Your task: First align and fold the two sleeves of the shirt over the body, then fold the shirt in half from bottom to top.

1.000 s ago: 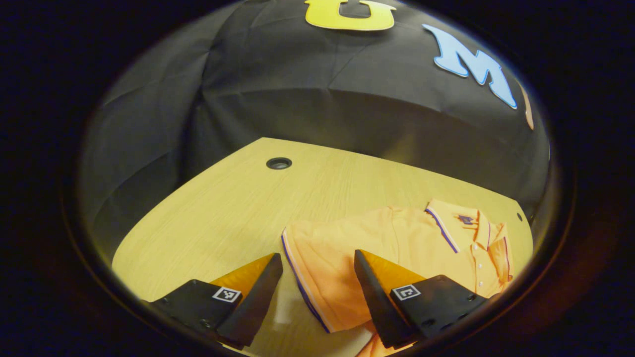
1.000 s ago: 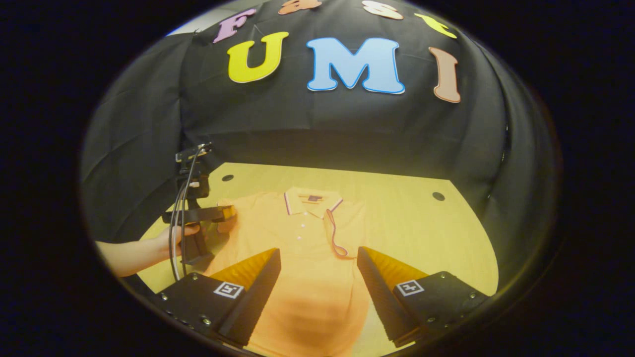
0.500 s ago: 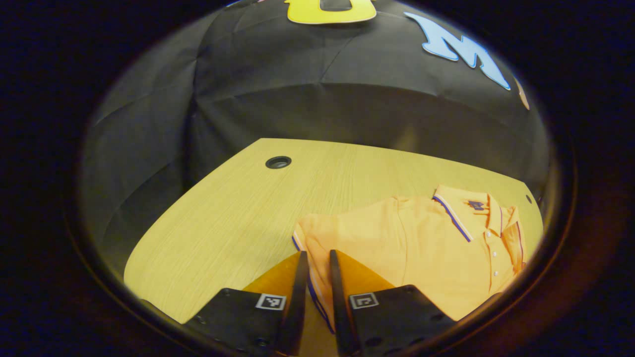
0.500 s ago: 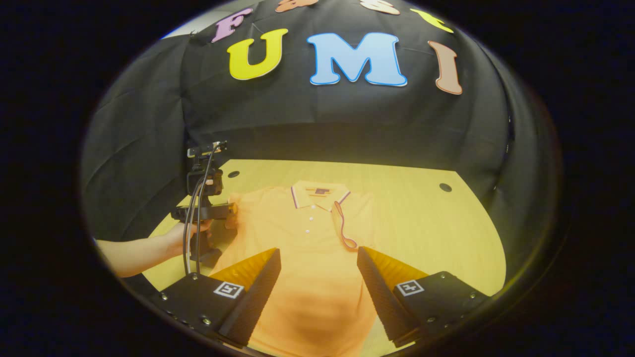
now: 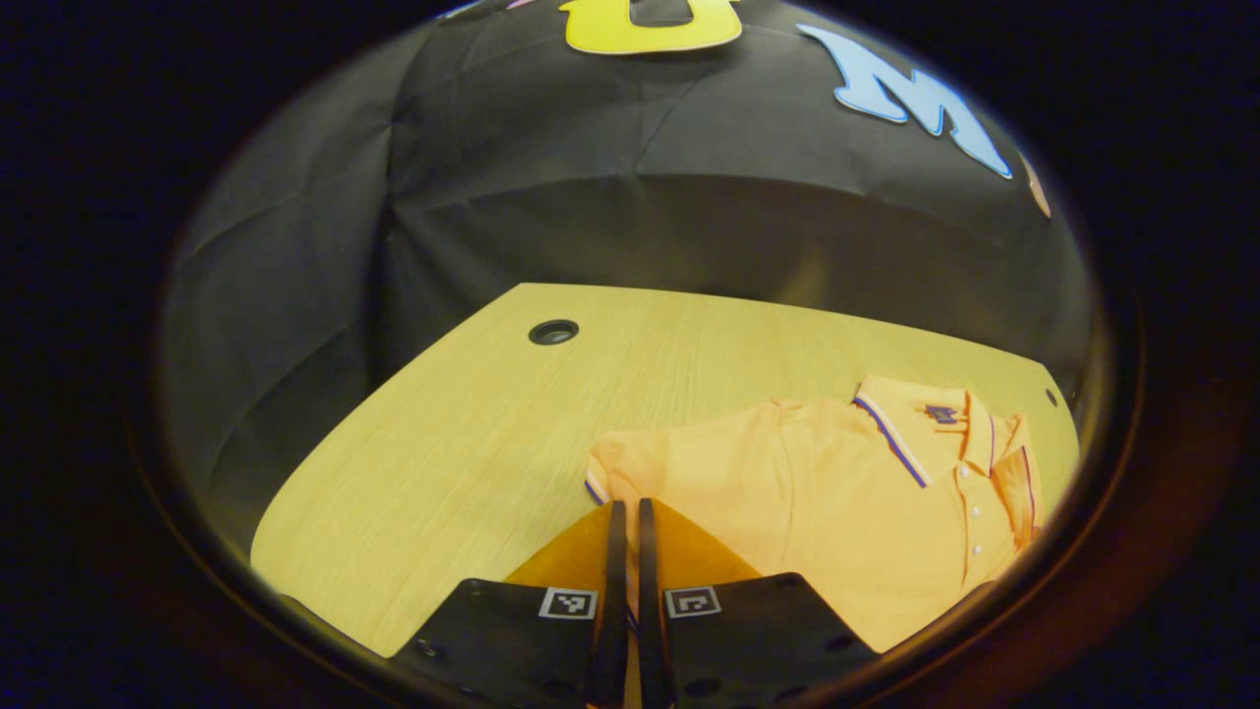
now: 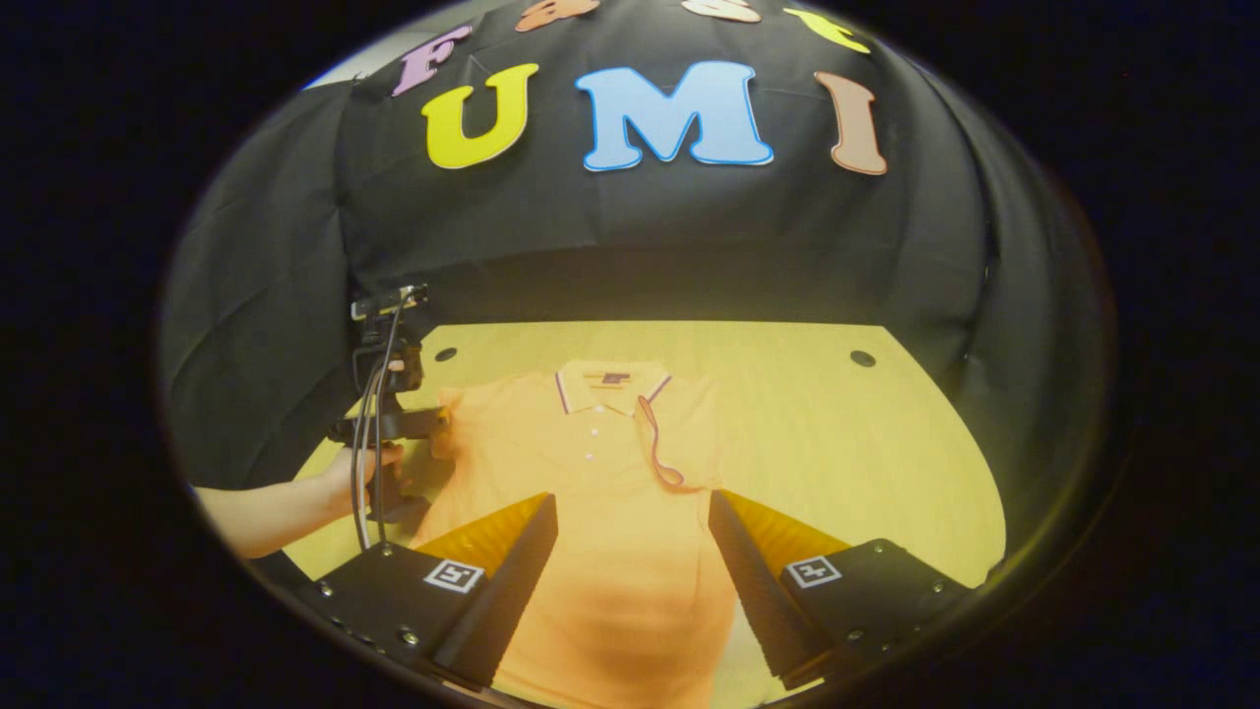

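Note:
An orange polo shirt (image 6: 600, 492) lies flat on the wooden table (image 6: 847, 443), collar toward the far wall. Its right sleeve (image 6: 664, 448) is folded over the body, the striped cuff lying on the chest. In the left gripper view the shirt (image 5: 847, 492) lies to the right, and its left sleeve (image 5: 615, 473) bunches at my left gripper (image 5: 626, 517), which is shut on the sleeve's cuff. The right gripper view shows that left gripper (image 6: 443, 423) at the shirt's left edge, held by a hand (image 6: 359, 473). My right gripper (image 6: 630, 512) hovers open over the shirt's lower body.
Round cable holes (image 5: 553, 332) (image 6: 862, 358) sit in the table near its far corners. The black cloth wall closes in behind the table. Bare wood lies left of the shirt (image 5: 443, 443) and to its right (image 6: 866, 473).
My left gripper went from open around the left sleeve's cuff to shut on it, and the sleeve has bunched up. The right gripper stays open over the shirt's body.

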### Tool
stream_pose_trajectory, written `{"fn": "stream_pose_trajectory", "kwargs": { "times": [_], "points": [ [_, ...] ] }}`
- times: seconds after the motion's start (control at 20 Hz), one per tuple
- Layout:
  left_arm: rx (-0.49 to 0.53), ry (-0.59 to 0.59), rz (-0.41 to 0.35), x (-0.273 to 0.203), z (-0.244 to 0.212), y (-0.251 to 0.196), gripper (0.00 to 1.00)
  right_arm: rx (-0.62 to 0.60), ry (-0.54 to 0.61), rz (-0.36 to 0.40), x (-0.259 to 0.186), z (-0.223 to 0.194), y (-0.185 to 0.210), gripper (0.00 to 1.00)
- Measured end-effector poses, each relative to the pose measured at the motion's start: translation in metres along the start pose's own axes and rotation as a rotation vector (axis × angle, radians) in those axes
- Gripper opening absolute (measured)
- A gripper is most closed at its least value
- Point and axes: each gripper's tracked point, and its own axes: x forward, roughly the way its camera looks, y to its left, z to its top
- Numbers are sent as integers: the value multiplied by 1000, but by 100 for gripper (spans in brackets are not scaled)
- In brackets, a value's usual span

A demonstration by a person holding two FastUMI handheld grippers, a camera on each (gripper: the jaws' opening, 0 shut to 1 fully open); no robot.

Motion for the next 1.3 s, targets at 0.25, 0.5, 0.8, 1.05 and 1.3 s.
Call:
{"fn": "stream_pose_trajectory", "kwargs": {
  "times": [0.25,0.5,0.8,1.05,1.3],
  "points": [
    [42,-64,-44,-21,29,-28,11,-8,13,10,0,-5,1,95],
    [137,-74,-121,-26,38,-67,11,-1,16,6,5,-6,5,95],
    [268,-54,-213,-18,32,-111,12,14,18,-63,26,-6,-1,96],
    [324,-22,-262,-14,20,-133,14,78,-7,-90,30,1,0,96],
    [351,-15,-275,-17,13,-137,23,88,-1,-100,25,-4,-11,95]
  ]
}}
